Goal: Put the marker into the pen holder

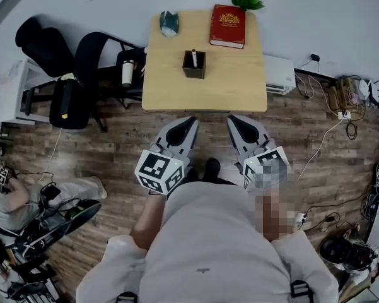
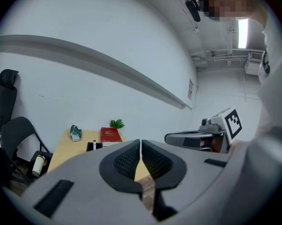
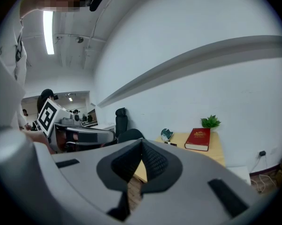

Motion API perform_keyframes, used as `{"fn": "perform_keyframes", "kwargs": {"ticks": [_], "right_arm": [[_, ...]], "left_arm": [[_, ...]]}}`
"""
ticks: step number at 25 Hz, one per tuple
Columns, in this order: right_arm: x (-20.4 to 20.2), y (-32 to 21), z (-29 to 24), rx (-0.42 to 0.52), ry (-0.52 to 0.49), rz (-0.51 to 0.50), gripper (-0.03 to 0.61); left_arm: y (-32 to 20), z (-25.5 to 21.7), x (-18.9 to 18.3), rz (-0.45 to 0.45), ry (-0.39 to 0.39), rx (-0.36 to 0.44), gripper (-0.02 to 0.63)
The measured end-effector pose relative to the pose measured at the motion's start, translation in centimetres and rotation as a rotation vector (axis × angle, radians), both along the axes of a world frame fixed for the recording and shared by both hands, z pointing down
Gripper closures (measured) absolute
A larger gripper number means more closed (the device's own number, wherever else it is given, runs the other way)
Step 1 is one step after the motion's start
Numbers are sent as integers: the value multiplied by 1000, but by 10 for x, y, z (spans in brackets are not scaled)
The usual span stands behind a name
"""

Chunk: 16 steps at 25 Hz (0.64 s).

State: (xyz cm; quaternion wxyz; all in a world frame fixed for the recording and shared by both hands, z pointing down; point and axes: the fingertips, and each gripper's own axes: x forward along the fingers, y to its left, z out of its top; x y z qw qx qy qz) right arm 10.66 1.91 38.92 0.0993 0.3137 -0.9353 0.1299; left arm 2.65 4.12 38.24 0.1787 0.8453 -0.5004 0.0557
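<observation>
A black square pen holder [image 1: 194, 65] stands in the middle of the light wooden table [image 1: 239, 87]. A white marker [image 1: 193, 56] sticks up out of it. My left gripper [image 1: 191, 121] and right gripper [image 1: 232, 119] hang side by side over the wooden floor, short of the table's near edge. Both are shut with nothing between the jaws. The left gripper view shows its shut jaws, the left gripper [image 2: 141, 146] aimed at the far-off table, with the pen holder [image 2: 91, 146] small. From the right gripper [image 3: 141, 144], the pen holder [image 3: 171, 144] is barely visible.
A red book [image 1: 227, 26], a teal object [image 1: 169, 23] and a green plant [image 1: 248, 1] sit at the table's back. Black office chairs [image 1: 82, 68] with a white cup [image 1: 128, 72] stand to the left. A white unit [image 1: 279, 74] and cables [image 1: 340, 109] lie right. A person [image 1: 9, 201] sits at lower left.
</observation>
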Motion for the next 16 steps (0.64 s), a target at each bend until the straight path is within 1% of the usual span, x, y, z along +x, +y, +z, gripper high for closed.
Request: {"fn": "perform_keyframes", "kwargs": {"ticks": [16], "right_arm": [[8, 1, 2, -2, -5, -2, 580]], "left_arm": [[5, 4, 9, 3, -12, -14, 598]]}}
